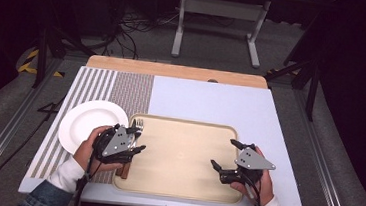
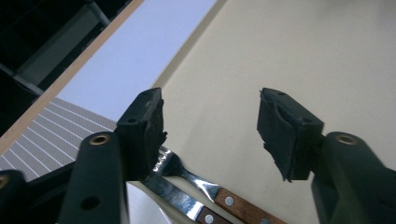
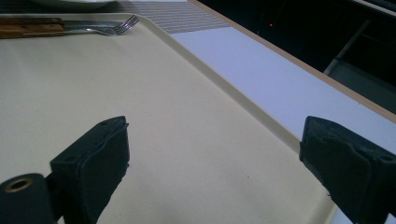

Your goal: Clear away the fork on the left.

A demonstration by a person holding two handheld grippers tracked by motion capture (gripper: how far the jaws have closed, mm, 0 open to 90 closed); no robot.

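Table: white rectangular board (image 1: 211, 103) on a light wooden tabletop (image 1: 174, 70), with a grey-and-white striped woven placemat (image 1: 103, 88) along its left side.
Tray: flat beige plastic tray (image 1: 186, 156) at the near middle of the board, its left edge over the placemat.
Plate: round white plate (image 1: 85, 119) on the placemat, just left of the tray.
Cutlery: steel fork with a brown riveted wooden handle (image 2: 205, 186) and a steel knife with a matching handle (image 2: 180, 200) lie side by side at the tray's left edge, tines pointing far.
Left gripper (image 1: 135, 141): jaws spread apart and holding nothing, just above the cutlery.
Right gripper (image 1: 226, 154): jaws wide apart and holding nothing, over the tray's near right part.
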